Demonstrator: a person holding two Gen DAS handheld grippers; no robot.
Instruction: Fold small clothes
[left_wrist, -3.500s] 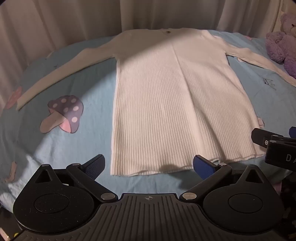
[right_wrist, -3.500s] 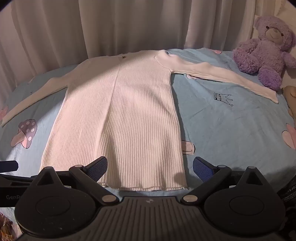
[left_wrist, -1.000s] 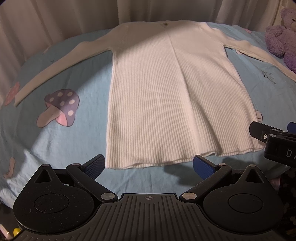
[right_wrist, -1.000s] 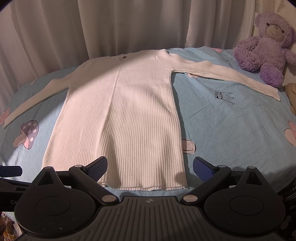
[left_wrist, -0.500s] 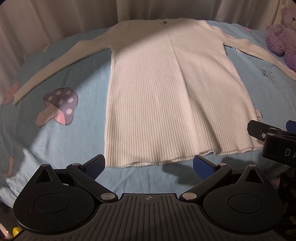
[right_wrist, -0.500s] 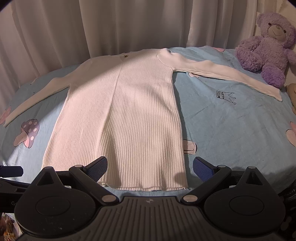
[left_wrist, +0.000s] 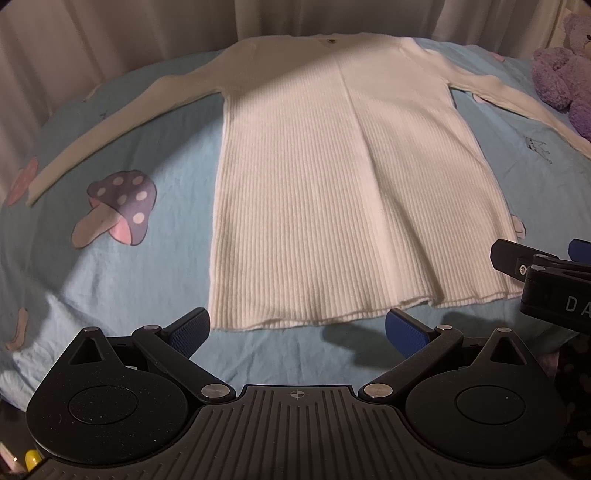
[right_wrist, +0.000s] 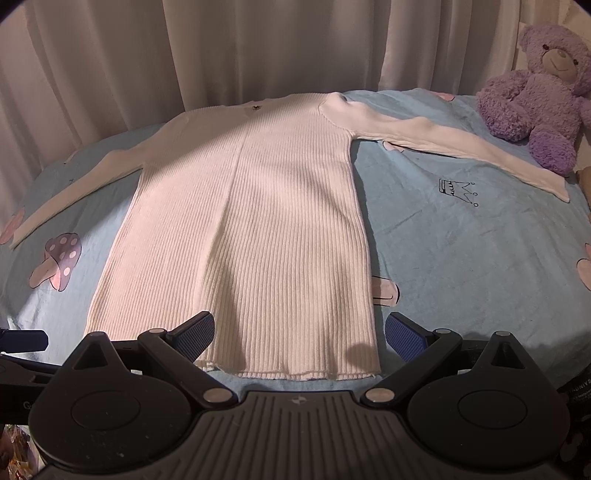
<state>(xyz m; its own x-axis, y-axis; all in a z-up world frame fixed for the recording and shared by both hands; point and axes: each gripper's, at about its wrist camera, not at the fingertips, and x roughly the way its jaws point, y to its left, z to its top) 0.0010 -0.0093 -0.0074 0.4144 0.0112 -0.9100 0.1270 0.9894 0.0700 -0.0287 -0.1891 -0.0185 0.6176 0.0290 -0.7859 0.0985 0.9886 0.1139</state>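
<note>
Garment: a white ribbed long-sleeved knit top (left_wrist: 332, 192) (right_wrist: 251, 229) lies flat and face up on the bed, neckline toward the curtains, hem toward the cameras, both sleeves spread out sideways.
Hem: the bottom edge (left_wrist: 354, 315) runs just beyond the left gripper's fingertips; in the right wrist view it (right_wrist: 295, 374) lies between the two blue pads, slightly wavy.
Neckline detail: a small dark button or badge (right_wrist: 255, 107) sits at the centre of the collar.
Sleeves: one sleeve (left_wrist: 122, 122) stretches over the sheet toward the mushroom print; the other sleeve (right_wrist: 461, 147) reaches out to just beside the plush bear's foot.
Left gripper: the black two-finger gripper with blue pads (left_wrist: 297, 330) has its fingers wide apart, holding nothing, hovering at the hem's near-left corner.
Right gripper: the matching black gripper (right_wrist: 299, 332) is likewise spread apart and holds nothing, its left pad (right_wrist: 194, 336) over the fabric near the hem; part of its body shows at the edge of the left wrist view (left_wrist: 546, 284).
Bedding: a light blue sheet (right_wrist: 461, 258) printed with a purple spotted mushroom (left_wrist: 118, 206) and a small crown drawing (right_wrist: 458, 190).
Toy: a purple plush teddy bear (right_wrist: 543, 88) sits at the far right of the bed.
Backdrop: pale pleated curtains (right_wrist: 221, 48) hang behind the bed.
</note>
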